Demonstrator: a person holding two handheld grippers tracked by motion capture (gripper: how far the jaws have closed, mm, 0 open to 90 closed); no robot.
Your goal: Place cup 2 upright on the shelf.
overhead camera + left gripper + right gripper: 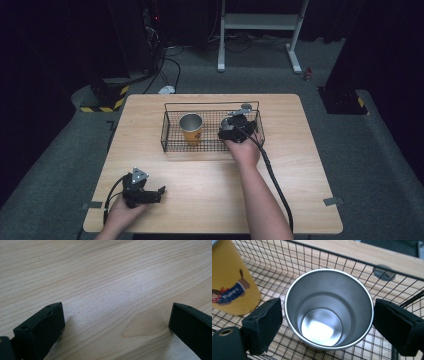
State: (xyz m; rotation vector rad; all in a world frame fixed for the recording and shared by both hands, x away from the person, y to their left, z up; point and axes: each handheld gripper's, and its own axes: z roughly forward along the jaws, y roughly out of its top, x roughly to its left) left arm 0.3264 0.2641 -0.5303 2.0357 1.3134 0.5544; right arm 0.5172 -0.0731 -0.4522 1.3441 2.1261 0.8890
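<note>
Surface: light wooden table [200, 175], pale grain. Room: dark, grey carpet, white stand legs [260, 30] behind.
Count: one black wire basket [172, 142]; two cups, both upright inside it, one yellow cup [191, 131], one steel cup [329, 310].
Right gripper [327, 317]: jaws apart, flanking steel cup, not clamped.
Left gripper [152, 192]: jaws apart, nothing held, over bare table.

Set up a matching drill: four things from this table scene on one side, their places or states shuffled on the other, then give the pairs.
1. steel cup
2. yellow cup
3. left gripper
4. wire basket

a. open, low over bare wood near the table's front left
b. holds both cups
c. between the right gripper's open jaws
d. upright in the basket's left half

Pairs: 1-c, 2-d, 3-a, 4-b
</note>
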